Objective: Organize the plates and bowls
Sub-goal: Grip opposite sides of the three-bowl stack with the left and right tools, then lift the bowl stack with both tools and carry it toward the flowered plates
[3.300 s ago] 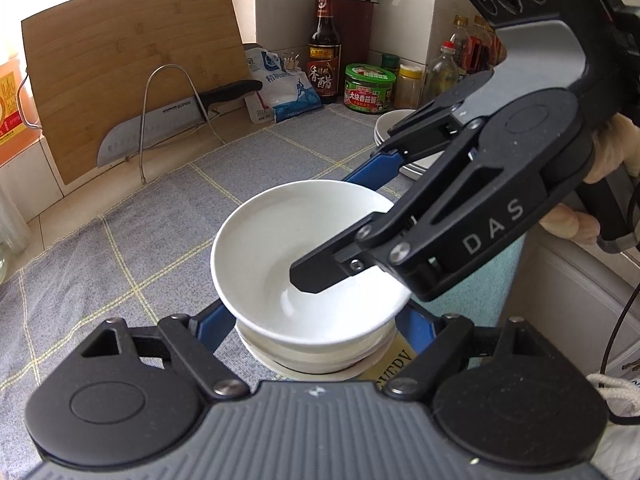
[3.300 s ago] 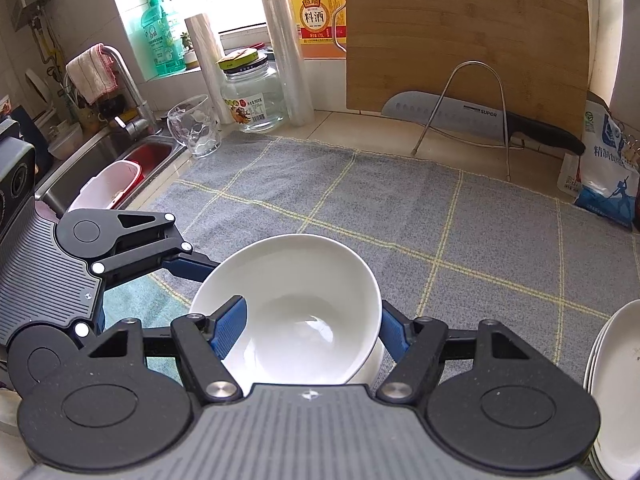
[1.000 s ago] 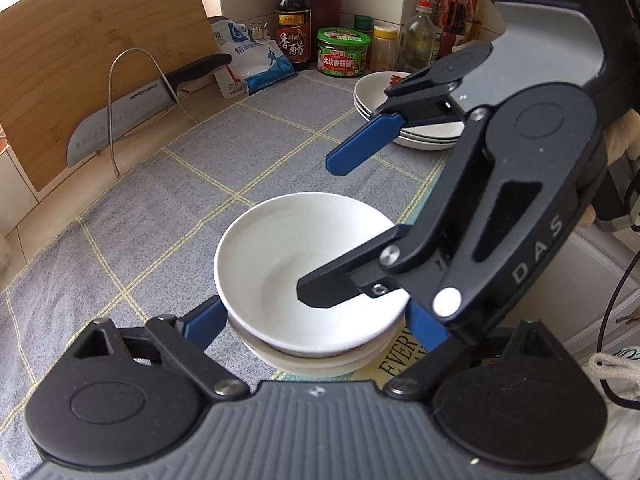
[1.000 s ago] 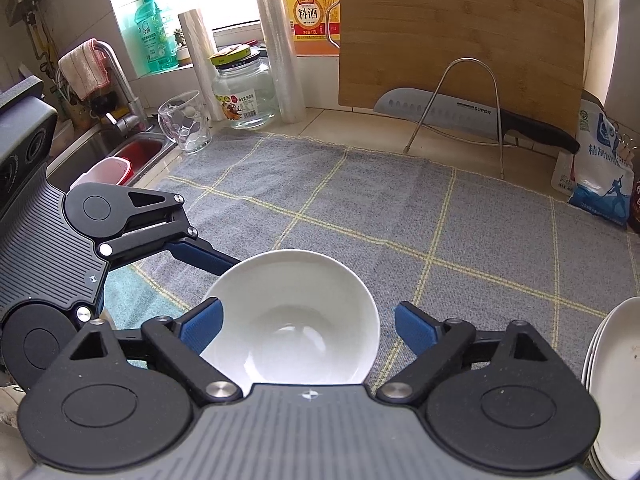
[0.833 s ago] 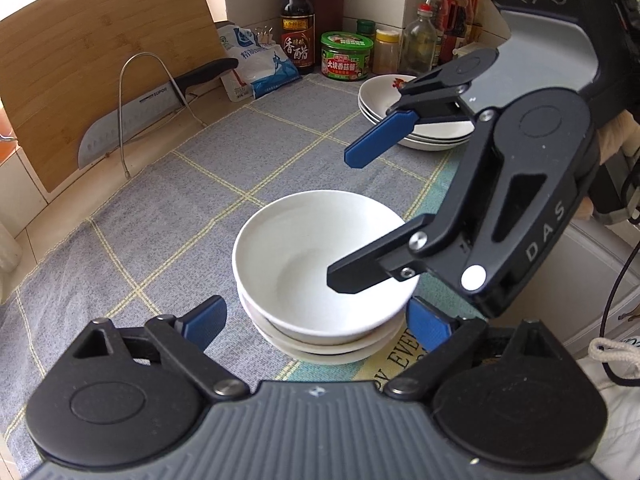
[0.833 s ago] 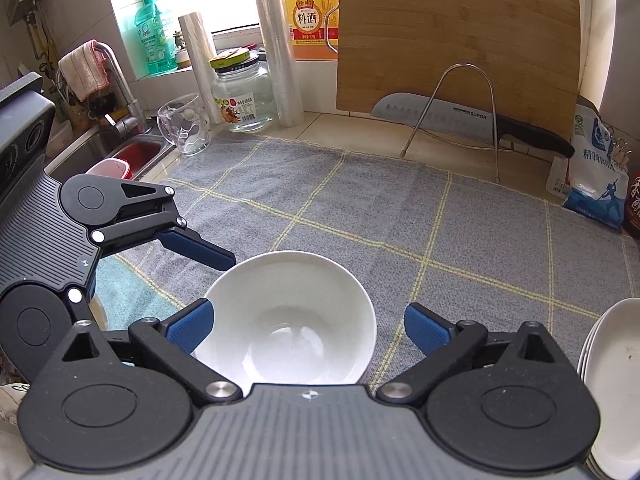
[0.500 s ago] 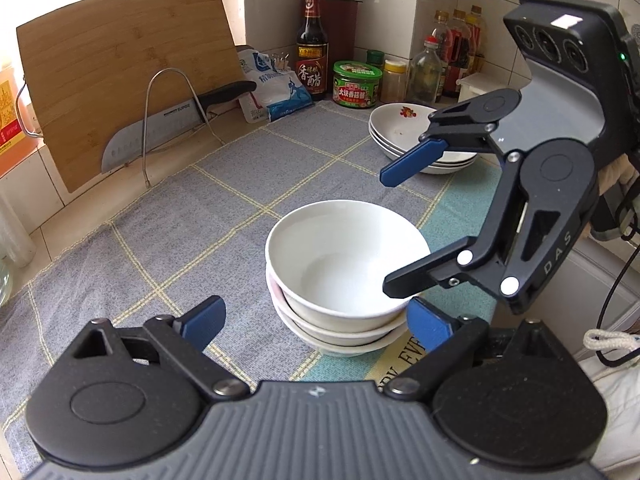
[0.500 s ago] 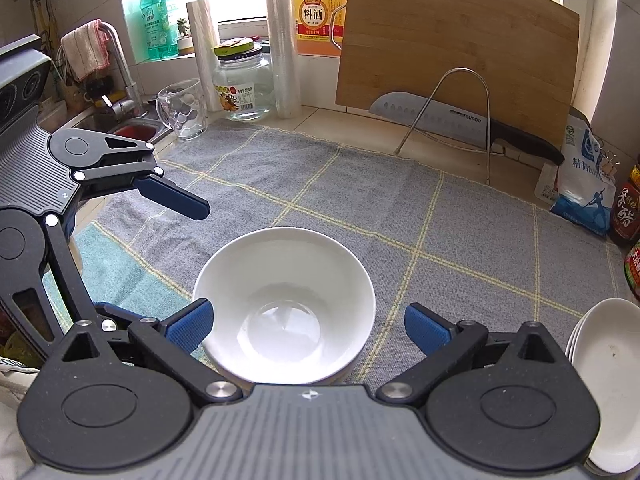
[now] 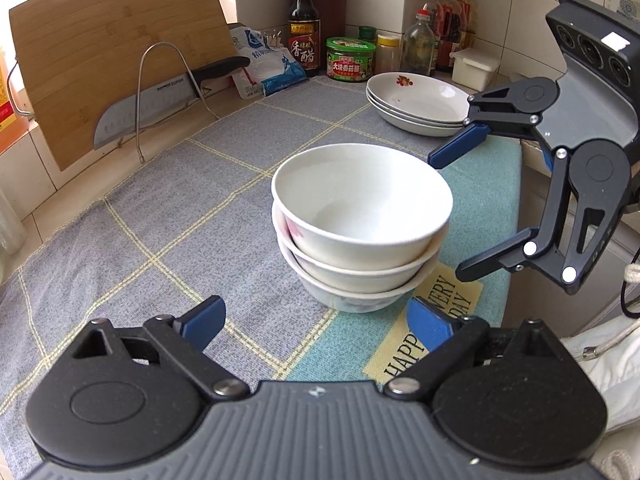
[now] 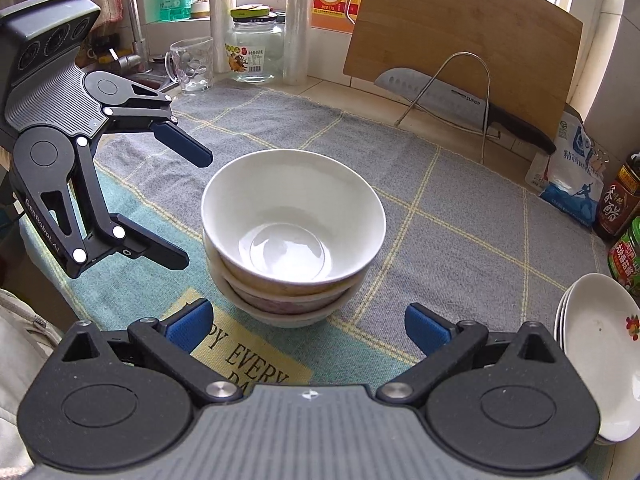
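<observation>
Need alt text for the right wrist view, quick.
Three white bowls sit nested on a grey checked mat, free of both open grippers: right gripper in front, left gripper beside. Stacked plates at right.

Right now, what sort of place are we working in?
A home kitchen counter, most likely: a cutting board with a cleaver leaning by the window, a sink tap, and condiment bottles against tiled walls.

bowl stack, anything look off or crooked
Slightly. The top bowl sits tilted in the bowl stack rather than nested level, leaning toward the plates. Nothing looks spilled or chipped. Both grippers, left and right, are open and clear of the stack.
</observation>
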Action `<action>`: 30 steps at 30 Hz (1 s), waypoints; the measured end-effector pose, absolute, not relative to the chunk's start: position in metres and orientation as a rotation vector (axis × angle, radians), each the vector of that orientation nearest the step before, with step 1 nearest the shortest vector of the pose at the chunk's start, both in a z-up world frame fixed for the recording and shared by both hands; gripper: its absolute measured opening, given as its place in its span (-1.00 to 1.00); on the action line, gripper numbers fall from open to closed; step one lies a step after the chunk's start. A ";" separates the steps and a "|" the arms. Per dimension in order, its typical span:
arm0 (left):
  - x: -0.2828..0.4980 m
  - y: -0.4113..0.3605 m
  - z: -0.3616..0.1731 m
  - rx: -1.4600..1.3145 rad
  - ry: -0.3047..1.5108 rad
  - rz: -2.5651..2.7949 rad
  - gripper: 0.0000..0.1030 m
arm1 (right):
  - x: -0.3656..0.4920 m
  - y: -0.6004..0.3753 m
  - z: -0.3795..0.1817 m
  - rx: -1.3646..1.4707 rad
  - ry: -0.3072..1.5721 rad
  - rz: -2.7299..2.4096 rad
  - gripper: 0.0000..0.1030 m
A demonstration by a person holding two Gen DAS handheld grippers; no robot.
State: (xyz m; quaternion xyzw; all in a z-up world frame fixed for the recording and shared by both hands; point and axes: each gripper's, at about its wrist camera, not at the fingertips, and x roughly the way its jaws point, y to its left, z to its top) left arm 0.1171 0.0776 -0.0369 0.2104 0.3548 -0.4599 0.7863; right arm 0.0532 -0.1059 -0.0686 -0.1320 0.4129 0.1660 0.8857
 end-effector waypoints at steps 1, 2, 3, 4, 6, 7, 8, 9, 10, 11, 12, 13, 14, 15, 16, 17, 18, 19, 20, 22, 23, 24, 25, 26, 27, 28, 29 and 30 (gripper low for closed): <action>0.117 0.076 -0.042 0.460 0.763 -0.994 0.88 | 0.053 -0.105 -0.072 -0.281 0.856 0.331 1.00; 0.117 0.075 -0.045 0.466 0.760 -1.002 0.88 | 0.054 -0.105 -0.075 -0.286 0.859 0.321 1.00; 0.117 0.073 -0.049 0.472 0.756 -1.015 0.88 | 0.055 -0.104 -0.078 -0.290 0.863 0.317 1.00; 0.117 0.071 -0.052 0.479 0.754 -1.022 0.88 | 0.056 -0.104 -0.082 -0.293 0.863 0.312 1.00; 0.118 0.068 -0.056 0.490 0.753 -1.034 0.88 | 0.059 -0.104 -0.087 -0.293 0.872 0.317 1.00; 0.118 0.067 -0.057 0.493 0.750 -1.041 0.88 | 0.061 -0.104 -0.090 -0.294 0.873 0.319 1.00; 0.117 0.065 -0.058 0.497 0.752 -1.047 0.87 | 0.063 -0.103 -0.092 -0.297 0.875 0.329 1.00; 0.118 0.063 -0.059 0.502 0.754 -1.053 0.87 | 0.065 -0.103 -0.093 -0.302 0.876 0.342 1.00; 0.117 0.061 -0.060 0.515 0.752 -1.061 0.87 | 0.067 -0.104 -0.094 -0.307 0.873 0.353 1.00; 0.117 0.060 -0.061 0.527 0.747 -1.065 0.87 | 0.069 -0.104 -0.095 -0.311 0.872 0.365 1.00; 0.117 0.058 -0.062 0.536 0.743 -1.068 0.87 | 0.071 -0.106 -0.096 -0.315 0.873 0.382 1.00; 0.118 0.056 -0.062 0.539 0.742 -1.070 0.87 | 0.074 -0.107 -0.097 -0.319 0.871 0.399 1.00; 0.120 0.055 -0.063 0.539 0.745 -1.065 0.87 | 0.076 -0.109 -0.097 -0.324 0.867 0.420 1.00; 0.122 0.054 -0.063 0.535 0.755 -1.056 0.86 | 0.078 -0.110 -0.097 -0.327 0.866 0.440 1.00; 0.123 0.053 -0.063 0.525 0.765 -1.052 0.86 | 0.080 -0.112 -0.097 -0.328 0.867 0.461 1.00; 0.125 0.053 -0.063 0.520 0.774 -1.059 0.86 | 0.081 -0.113 -0.096 -0.333 0.867 0.487 1.00; 0.125 0.053 -0.064 0.529 0.776 -1.065 0.86 | 0.083 -0.113 -0.096 -0.340 0.864 0.507 1.00; 0.125 0.052 -0.065 0.546 0.771 -1.066 0.86 | 0.085 -0.114 -0.096 -0.354 0.862 0.531 1.00; 0.126 0.052 -0.066 0.564 0.767 -1.067 0.86 | 0.086 -0.114 -0.096 -0.363 0.863 0.554 1.00; 0.128 0.051 -0.067 0.579 0.774 -1.076 0.83 | 0.089 -0.115 -0.095 -0.375 0.863 0.597 1.00; 0.129 0.050 -0.068 0.578 0.781 -1.085 0.83 | 0.090 -0.115 -0.094 -0.381 0.864 0.619 1.00; 0.130 0.050 -0.068 0.579 0.785 -1.100 0.83 | 0.092 -0.115 -0.094 -0.386 0.865 0.640 1.00; 0.131 0.050 -0.068 0.584 0.788 -1.118 0.81 | 0.093 -0.115 -0.094 -0.391 0.867 0.656 1.00; 0.130 0.049 -0.067 0.593 0.786 -1.140 0.77 | 0.094 -0.115 -0.094 -0.394 0.871 0.674 0.99; 0.130 0.048 -0.066 0.607 0.778 -1.160 0.75 | 0.095 -0.116 -0.094 -0.396 0.872 0.692 0.99; 0.129 0.047 -0.064 0.620 0.768 -1.177 0.71 | 0.095 -0.116 -0.093 -0.400 0.869 0.703 0.98; 0.129 0.047 -0.063 0.625 0.759 -1.193 0.71 | 0.096 -0.116 -0.093 -0.402 0.871 0.715 0.97; 0.130 0.046 -0.061 0.624 0.757 -1.214 0.71 | 0.098 -0.116 -0.093 -0.405 0.874 0.731 0.95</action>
